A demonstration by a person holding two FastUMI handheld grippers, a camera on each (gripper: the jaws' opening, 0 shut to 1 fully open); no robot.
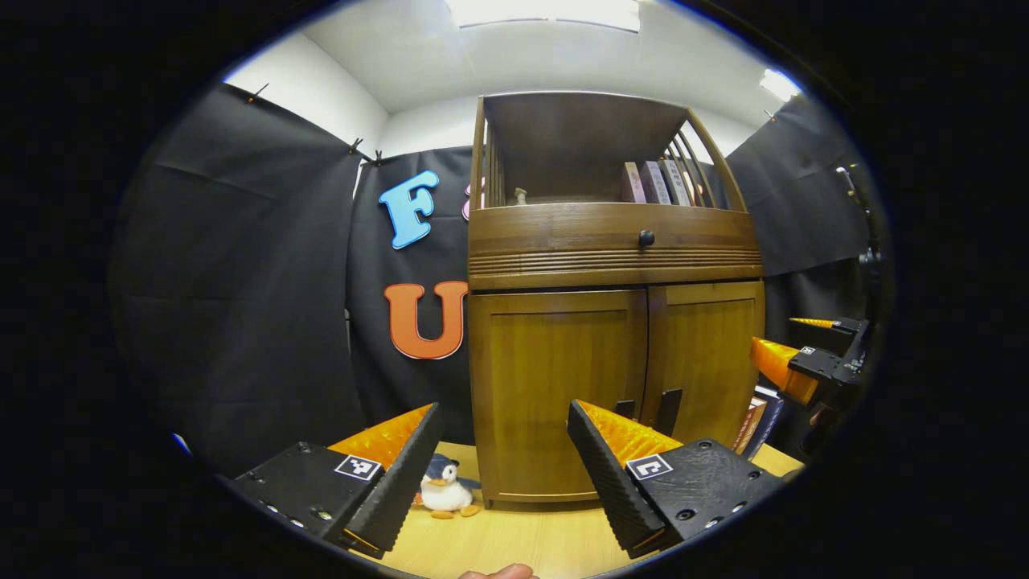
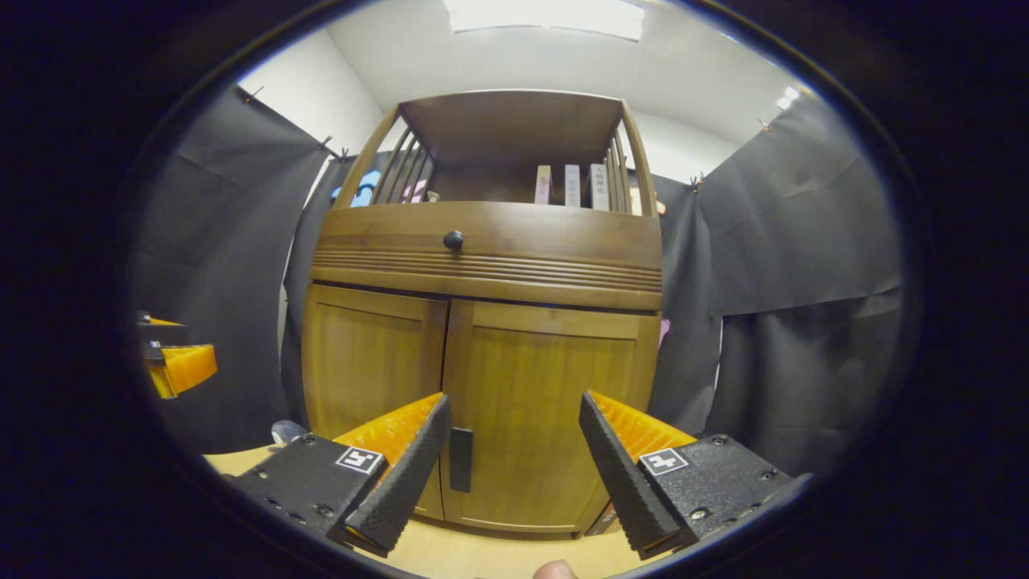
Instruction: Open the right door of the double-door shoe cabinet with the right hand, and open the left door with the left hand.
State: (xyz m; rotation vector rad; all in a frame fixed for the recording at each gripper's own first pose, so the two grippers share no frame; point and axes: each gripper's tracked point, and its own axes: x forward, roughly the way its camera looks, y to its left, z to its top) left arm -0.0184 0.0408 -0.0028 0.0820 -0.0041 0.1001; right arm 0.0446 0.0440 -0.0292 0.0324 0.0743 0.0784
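Black gripper (image 1: 502, 474) bodies, orange wedge fingers (image 1: 382, 438), ridged pads, square coded markers, screws.

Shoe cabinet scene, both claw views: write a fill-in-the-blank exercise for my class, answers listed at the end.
1. Both doors of the brown wooden shoe cabinet are ____.
2. The left claw and the right claw both have their fingers ____.
3. The round black knob sits on the ____ above the doors.
4. The small plush penguin lies on the wooden ____.

Answers: closed; open; drawer; floor

A staged recording booth is indicated by black cloth walls (image 1: 241, 281) pinned around a wooden shoe cabinet (image 1: 611, 322).
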